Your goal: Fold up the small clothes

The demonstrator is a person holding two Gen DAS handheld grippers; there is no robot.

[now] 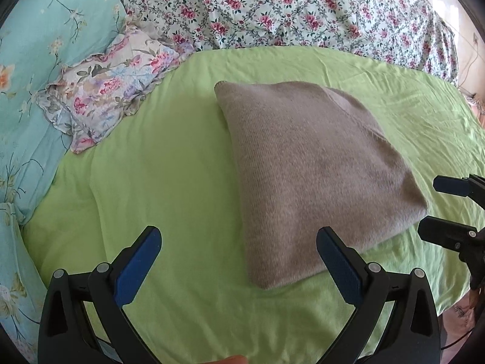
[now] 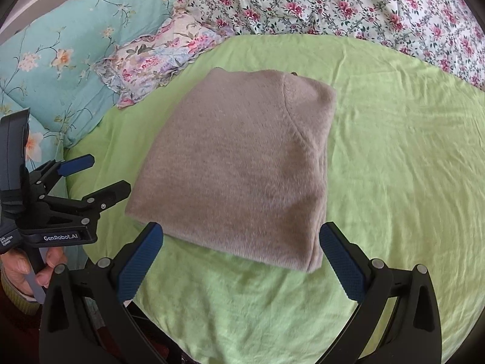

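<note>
A beige knitted garment [image 1: 315,176] lies folded into a compact block on the green sheet [image 1: 169,163]. It also shows in the right wrist view [image 2: 242,166]. My left gripper [image 1: 239,236] is open and empty, held just in front of the garment's near left corner. It also shows in the right wrist view [image 2: 106,173] at the left, apart from the garment's edge. My right gripper [image 2: 239,236] is open and empty, just in front of the garment's near edge. It also shows in the left wrist view [image 1: 430,206] at the right edge.
A small floral ruffled pillow [image 1: 103,91] and a turquoise floral quilt [image 1: 36,69] lie at the left. A white quilt with pink flowers [image 1: 288,9] is bunched along the back. The green sheet [image 2: 394,157] extends to the right of the garment.
</note>
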